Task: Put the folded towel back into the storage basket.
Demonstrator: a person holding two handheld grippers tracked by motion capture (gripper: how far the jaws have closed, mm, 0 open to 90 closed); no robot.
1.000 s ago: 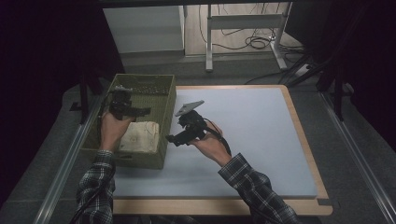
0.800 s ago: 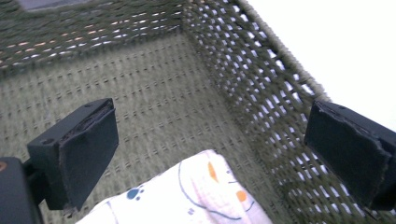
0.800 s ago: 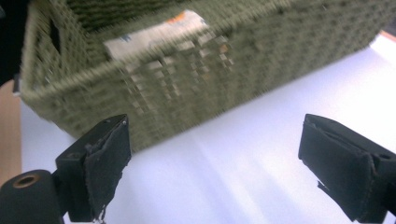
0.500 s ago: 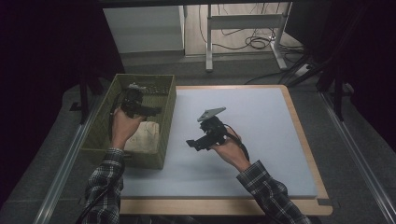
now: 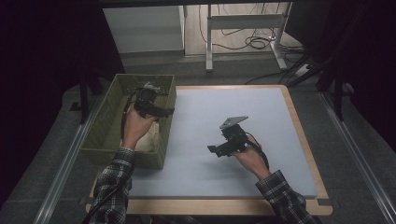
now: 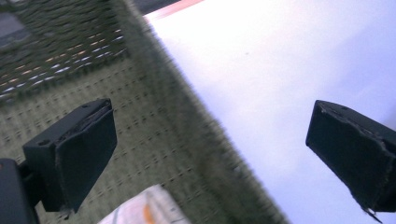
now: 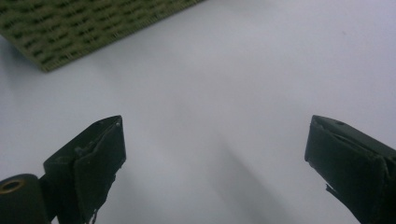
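Left gripper [image 5: 161, 111] is up over the green woven basket [image 5: 105, 128], near its far right corner, above the wall beside the mat. In the left gripper view [image 6: 210, 154] the 2 jaws stand wide apart with nothing between them; the basket wall runs diagonally under the gap, basket floor on one side, pale mat on the other.

Pale cloth bag [image 5: 144, 137] lies inside the basket against the near right wall, partly hidden by the left hand [image 5: 135, 126]. A corner of it with an orange mark shows at the bottom edge of the left gripper view [image 6: 149, 207], below the jaws, not touched by them.

Right gripper [image 5: 215, 150] sits low over the blue-white mat [image 5: 210, 107], mid-table, well apart from the basket, jaws pointing left toward it. Its jaws have just been opening and now stand wide, empty; in the right gripper view [image 7: 215, 172] there's bare mat between them and a basket corner [image 7: 70, 28] at top left.

Wooden table edge [image 5: 299, 126] frames the mat.
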